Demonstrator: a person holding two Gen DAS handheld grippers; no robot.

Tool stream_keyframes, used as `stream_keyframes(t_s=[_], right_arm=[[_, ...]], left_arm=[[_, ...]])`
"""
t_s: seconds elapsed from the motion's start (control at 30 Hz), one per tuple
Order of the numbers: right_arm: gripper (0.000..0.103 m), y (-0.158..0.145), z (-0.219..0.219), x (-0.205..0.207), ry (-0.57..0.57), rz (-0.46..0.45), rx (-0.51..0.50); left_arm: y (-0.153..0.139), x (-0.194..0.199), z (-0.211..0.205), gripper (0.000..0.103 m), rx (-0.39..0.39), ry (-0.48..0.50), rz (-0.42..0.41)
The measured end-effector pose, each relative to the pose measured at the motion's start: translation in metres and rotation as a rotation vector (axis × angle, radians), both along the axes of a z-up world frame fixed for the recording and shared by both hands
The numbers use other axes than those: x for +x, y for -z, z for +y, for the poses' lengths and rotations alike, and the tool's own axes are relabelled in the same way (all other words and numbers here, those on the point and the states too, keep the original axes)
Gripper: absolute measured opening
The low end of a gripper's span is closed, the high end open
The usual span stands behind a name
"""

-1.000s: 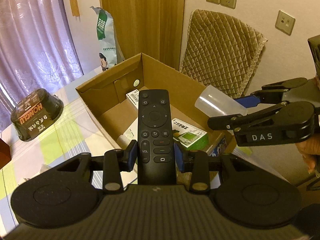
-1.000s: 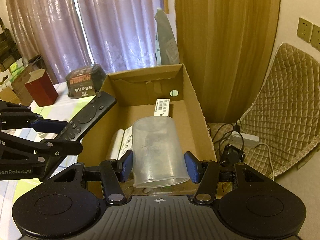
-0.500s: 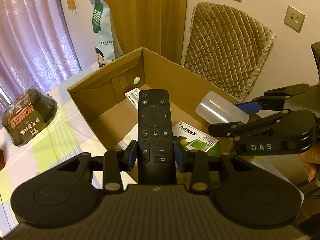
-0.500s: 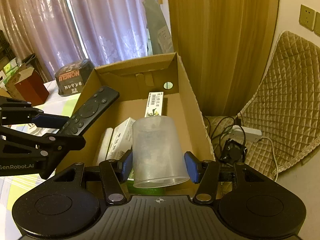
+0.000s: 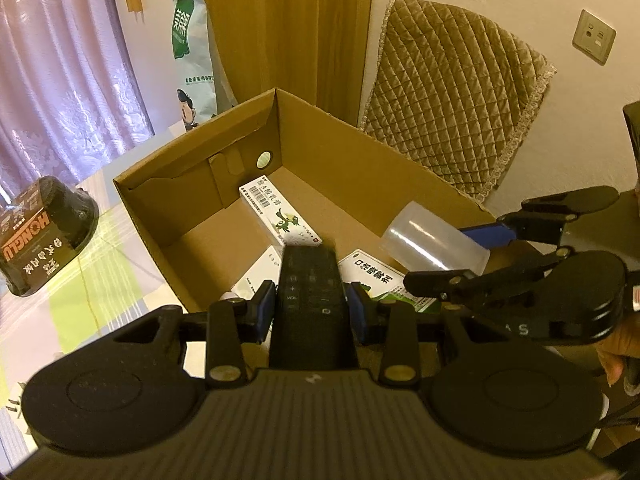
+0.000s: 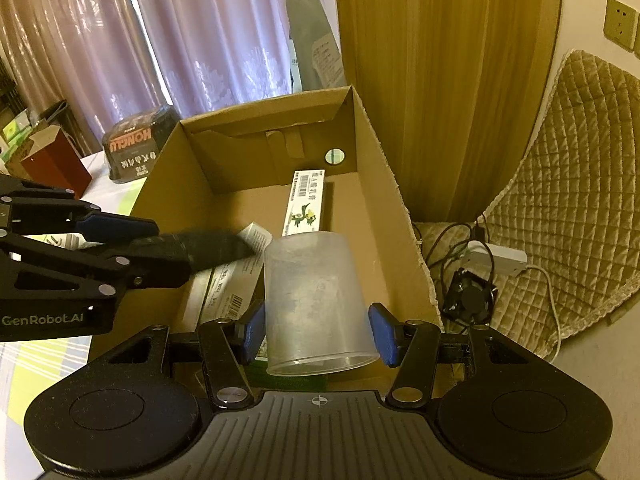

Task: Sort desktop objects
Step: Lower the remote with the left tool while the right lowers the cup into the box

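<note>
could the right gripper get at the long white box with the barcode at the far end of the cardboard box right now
Probably not as things stand. The right gripper is already shut on a translucent plastic cup, so its jaws are full. The path itself looks free: the open brown cardboard box has no lid, and the long white barcode box lies uncovered.

A brown cardboard box (image 5: pixel 168 200) holds white-and-green cartons (image 5: pixel 280 216), a black remote (image 5: pixel 310 292) sits between blue-padded black left tongs (image 5: pixel 311 312), the cup (image 6: pixel 316 304) is frosted clear, and the surface (image 5: pixel 80 280) wears green-and-white plaid.
</note>
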State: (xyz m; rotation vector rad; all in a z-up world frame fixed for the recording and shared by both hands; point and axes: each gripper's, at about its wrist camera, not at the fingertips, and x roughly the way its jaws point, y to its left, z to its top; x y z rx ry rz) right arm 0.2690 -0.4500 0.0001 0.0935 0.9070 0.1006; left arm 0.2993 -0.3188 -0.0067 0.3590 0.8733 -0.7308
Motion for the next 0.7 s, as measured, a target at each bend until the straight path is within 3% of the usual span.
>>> stream_keyframes(t_s=[0.03,0.7], right_arm=[[0.054,0.0,0.0,0.001,-0.001,0.001,0.0],[0.054,0.002,0.008,0.003,-0.012,0.002,-0.004]], left_arm=[[0.0,0.001,0.0,0.016,-0.001,-0.002,0.0],[-0.002,0.005,0.014,0.019,-0.013,-0.034,-0.003]])
